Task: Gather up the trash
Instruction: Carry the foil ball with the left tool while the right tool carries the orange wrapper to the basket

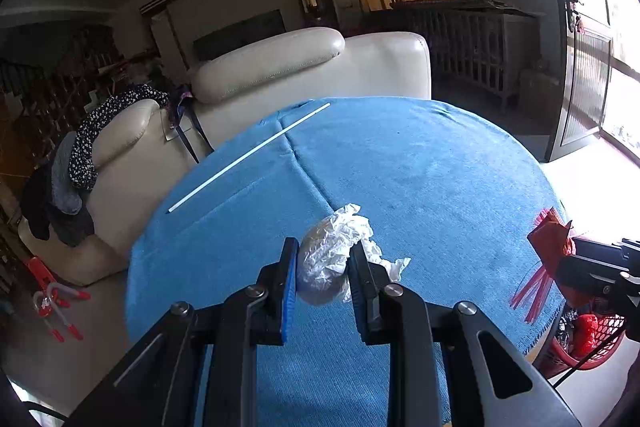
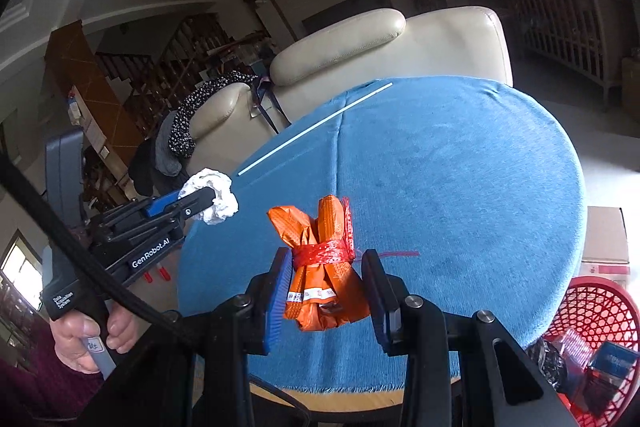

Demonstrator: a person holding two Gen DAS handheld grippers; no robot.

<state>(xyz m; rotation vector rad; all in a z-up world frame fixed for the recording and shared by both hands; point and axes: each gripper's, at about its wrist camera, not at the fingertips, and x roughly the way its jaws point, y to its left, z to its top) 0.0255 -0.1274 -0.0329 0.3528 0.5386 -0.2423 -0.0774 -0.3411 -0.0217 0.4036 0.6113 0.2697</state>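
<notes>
Left tongs [image 1: 322, 269] are pinching a crumpled white wrapper wad [image 1: 338, 255] above the blue desk [image 1: 440, 167]. Right tongs [image 2: 326, 283] are clamping an orange bundle tied with red netting [image 2: 326, 263], both lifted for dumping. Red basket [image 2: 600, 311], already holding trash, is sitting just beside the desk's right edge. A white straw [image 1: 248, 157] is lying uncollected.

Only the right wrist view carries readable writing. The left hand-held gripper [image 2: 216, 205] bears white lettering on its black arm — "GenRobot.AI". Lower on the same tool, on the black handle body [image 2: 66, 301] above the person's fingers, a smaller white print reads "Data Acquisition System". A small white tag [image 2: 96, 347] on the grip has handwritten marks too faint to make out. The orange wrapper bundle [image 2: 326, 267] has white labels near its lower end — their print is too small to read.
</notes>
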